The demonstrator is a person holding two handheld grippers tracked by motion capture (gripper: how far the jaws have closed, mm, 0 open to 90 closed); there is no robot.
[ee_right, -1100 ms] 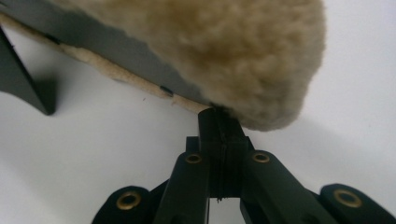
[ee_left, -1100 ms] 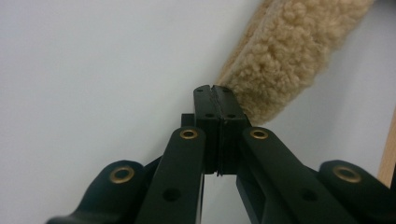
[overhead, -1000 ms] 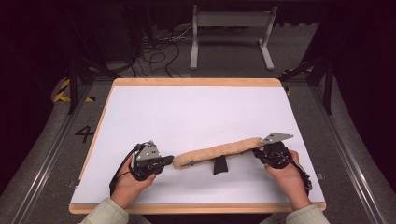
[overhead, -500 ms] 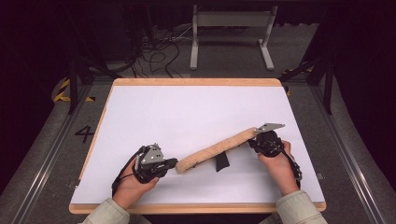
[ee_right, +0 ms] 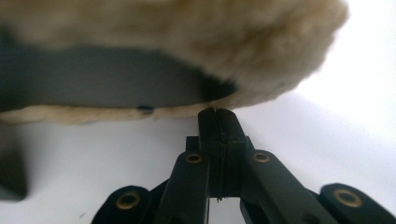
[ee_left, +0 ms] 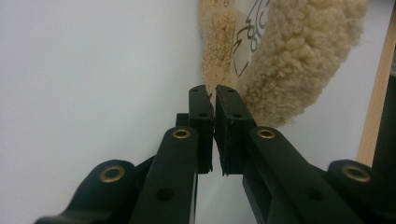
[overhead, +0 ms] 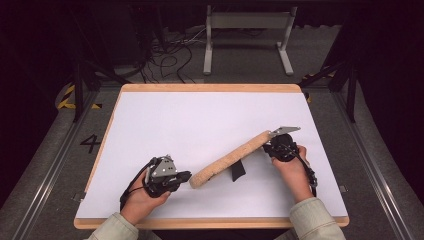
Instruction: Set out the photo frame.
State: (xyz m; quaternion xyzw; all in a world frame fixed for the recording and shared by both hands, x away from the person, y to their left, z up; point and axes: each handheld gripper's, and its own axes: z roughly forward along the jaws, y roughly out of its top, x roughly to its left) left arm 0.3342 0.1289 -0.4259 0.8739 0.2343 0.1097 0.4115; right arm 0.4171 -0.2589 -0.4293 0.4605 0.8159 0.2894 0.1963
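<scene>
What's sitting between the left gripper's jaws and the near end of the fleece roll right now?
Nothing: in the high view a short strip of bare white table separates the left gripper from the fleece roll.

Fleecy cover (ee_right: 177,51) blurred, cut off at frame's top.

A lab: white test table (overhead: 200,120), floor cables (overhead: 165,60), dark surroundings.

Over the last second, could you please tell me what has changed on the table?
The right gripper carried its end of the fleecy roll up-table, slanting it. The left gripper let go of the near end, its jaws just opening. The left hand and white table stayed put.
</scene>
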